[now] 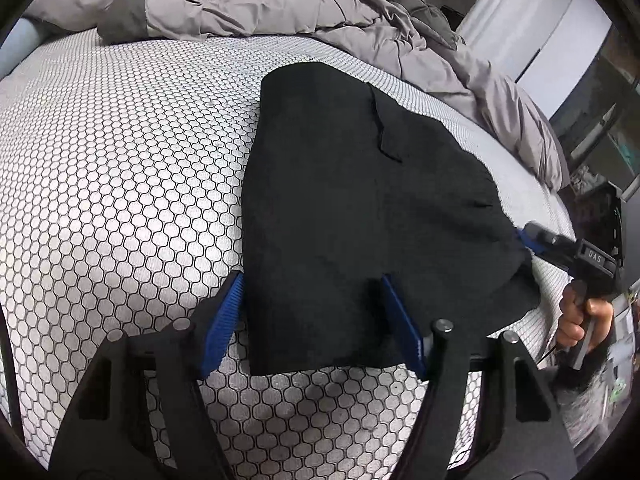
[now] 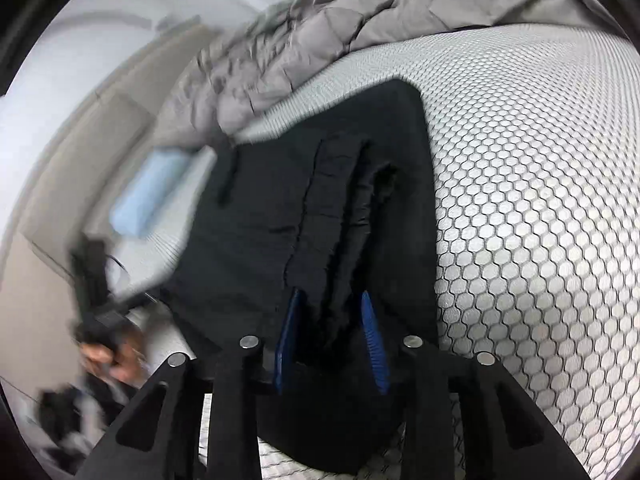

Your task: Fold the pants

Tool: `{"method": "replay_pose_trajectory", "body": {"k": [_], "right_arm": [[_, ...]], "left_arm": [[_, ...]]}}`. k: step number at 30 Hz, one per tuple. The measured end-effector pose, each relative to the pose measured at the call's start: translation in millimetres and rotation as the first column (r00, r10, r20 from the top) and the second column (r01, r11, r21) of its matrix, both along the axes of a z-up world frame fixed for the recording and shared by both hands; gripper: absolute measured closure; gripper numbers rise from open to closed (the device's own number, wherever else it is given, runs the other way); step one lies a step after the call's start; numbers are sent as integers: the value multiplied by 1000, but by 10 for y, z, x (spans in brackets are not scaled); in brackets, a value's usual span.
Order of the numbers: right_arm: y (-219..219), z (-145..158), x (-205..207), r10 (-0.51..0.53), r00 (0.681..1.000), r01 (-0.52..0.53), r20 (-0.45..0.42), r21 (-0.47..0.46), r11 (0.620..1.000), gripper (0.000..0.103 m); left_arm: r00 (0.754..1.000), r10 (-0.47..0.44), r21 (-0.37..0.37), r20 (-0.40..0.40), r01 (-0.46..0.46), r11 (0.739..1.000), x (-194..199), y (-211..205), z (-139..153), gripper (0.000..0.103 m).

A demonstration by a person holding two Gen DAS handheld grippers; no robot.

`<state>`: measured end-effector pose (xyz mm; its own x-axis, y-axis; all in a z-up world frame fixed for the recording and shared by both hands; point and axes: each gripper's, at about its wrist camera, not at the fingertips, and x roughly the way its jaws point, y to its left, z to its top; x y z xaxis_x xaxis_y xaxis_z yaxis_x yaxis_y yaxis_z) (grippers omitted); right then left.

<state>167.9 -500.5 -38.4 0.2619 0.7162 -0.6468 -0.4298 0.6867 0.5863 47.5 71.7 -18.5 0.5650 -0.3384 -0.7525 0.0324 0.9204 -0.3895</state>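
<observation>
The black pants [image 1: 352,208] lie folded in a compact stack on the honeycomb-patterned mattress [image 1: 120,168]. My left gripper [image 1: 312,284] is open, its blue pads on either side of the stack's near left corner, the fabric between them. My right gripper [image 2: 332,300] straddles a bunched fold of the pants [image 2: 300,208] at the stack's right edge; the pads stand apart with cloth between them, not pinched tight. The right gripper also shows in the left wrist view [image 1: 528,236], at the stack's right edge, held by a hand.
A rumpled grey duvet [image 1: 280,4] is heaped along the far side of the bed. The mattress edge [image 1: 556,280] runs just right of the pants. A light blue pillow [image 2: 148,196] lies far left. White cabinets [image 1: 552,40] stand beyond the bed.
</observation>
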Motion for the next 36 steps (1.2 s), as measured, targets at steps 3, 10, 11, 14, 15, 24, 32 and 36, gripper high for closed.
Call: {"method": "replay_pose_trajectory", "body": {"k": [3, 10, 11, 14, 15, 24, 32, 36], "right_arm": [[-216, 146, 18, -100, 991, 100, 86, 7, 995, 56], [-117, -186, 438, -151, 988, 151, 2, -74, 986, 86], [-91, -173, 438, -150, 989, 150, 6, -79, 985, 86], [-124, -20, 278, -149, 985, 160, 85, -150, 976, 80], [-130, 77, 182, -141, 981, 163, 134, -163, 973, 65], [-19, 618, -640, -39, 897, 112, 439, -141, 984, 0], [-36, 657, -985, -63, 837, 124, 543, -77, 989, 0], [-85, 674, -1052, -81, 830, 132, 552, -53, 990, 0]], "left_arm": [[1000, 6, 39, 15, -6, 999, 17, -111, 32, 42], [999, -14, 129, 33, 10, 992, 13, -351, 168, 42], [999, -11, 153, 50, 3, 988, -17, -386, 191, 42], [995, 12, 218, 96, -33, 975, -123, -465, 278, 41], [993, 22, 245, 114, -49, 968, -175, -507, 315, 41], [934, 34, 291, 355, -145, 946, -633, -858, 732, 1], [908, 65, 250, 414, -182, 951, -947, -895, 800, 1], [901, 76, 237, 427, -192, 952, -964, -862, 815, 1]]}}
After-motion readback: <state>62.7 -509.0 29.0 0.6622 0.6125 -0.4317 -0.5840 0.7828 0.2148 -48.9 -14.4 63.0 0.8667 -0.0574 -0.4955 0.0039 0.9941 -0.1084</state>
